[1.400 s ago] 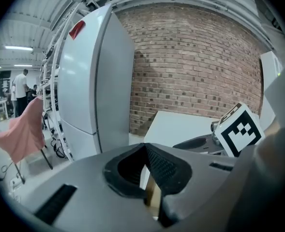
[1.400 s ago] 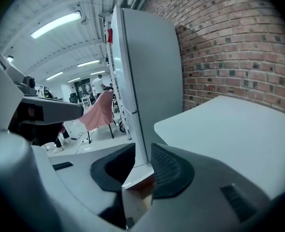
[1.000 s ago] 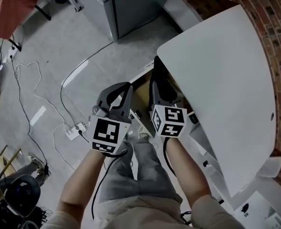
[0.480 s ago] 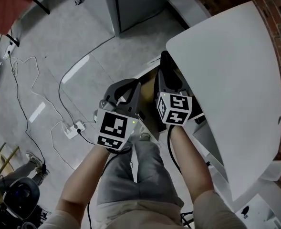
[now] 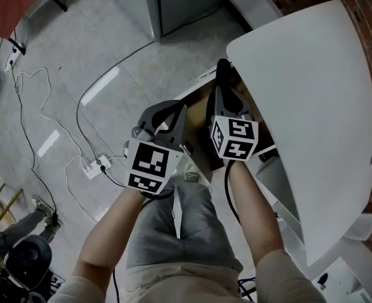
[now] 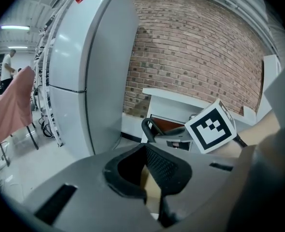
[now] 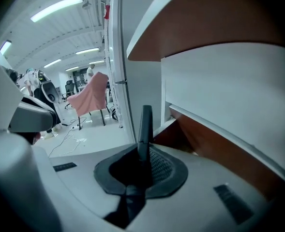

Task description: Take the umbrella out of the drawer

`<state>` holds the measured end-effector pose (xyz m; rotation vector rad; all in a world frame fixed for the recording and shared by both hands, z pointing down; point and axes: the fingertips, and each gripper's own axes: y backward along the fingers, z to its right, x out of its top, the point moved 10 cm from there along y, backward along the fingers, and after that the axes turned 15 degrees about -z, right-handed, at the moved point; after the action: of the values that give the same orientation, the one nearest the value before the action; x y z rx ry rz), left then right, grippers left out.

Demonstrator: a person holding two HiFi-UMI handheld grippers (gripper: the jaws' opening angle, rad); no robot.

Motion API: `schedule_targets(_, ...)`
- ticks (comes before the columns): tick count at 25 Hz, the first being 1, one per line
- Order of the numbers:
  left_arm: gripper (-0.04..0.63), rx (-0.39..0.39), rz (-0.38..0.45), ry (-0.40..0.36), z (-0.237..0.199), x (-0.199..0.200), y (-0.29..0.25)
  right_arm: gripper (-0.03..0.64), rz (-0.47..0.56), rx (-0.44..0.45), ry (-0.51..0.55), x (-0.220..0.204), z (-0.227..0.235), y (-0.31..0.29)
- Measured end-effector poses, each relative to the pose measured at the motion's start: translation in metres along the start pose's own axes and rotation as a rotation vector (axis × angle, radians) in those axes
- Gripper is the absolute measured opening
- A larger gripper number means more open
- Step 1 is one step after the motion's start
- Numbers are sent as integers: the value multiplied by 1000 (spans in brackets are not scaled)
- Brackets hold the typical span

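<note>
The right tongs (image 7: 142, 146) are found closed on a dark slender rod, judged to be the umbrella (image 7: 145, 122); it stands upright between the pads at the mouth of the open drawer (image 7: 200, 141), beneath the white table (image 5: 299, 106); the left tongs (image 6: 141, 166) are held apart with nothing between them, just beside the right. The step in hand is judged to be the lift-out; the grip should be kept firm and the umbrella drawn up and back along the drawer's opening, clear of the table's edge above, since so thin a rod may pivot or slip; the left tongs are best kept free to steady the far end. Against the frame a second earlier, both grippers are seen lower and nearer the drawer; the right tongs, then wide, have just been closing.
</note>
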<state>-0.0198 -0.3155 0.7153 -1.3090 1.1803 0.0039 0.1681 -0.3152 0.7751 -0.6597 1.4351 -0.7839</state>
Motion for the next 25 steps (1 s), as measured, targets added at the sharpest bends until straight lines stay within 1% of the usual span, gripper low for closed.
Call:
schedule_targets(2,8,1,-4,-5,1,-2,3,31,8,15,-9,-1,-3,4)
schedule_targets(5,8,9,-8,-11,4,-3,11,29,36,14,8,-4,-11,17)
schedule_targets(14,8,70,19,-24,19,-5,57,26,157,-6,98,-8,-43,86)
schedule_targets(19,8,89,44,-33,36,8,96,26,254,-5,119,13,-55,142)
schedule_targets(25,8,137,105,-38,49,39,159,26,315,36,74,54,-66,218)
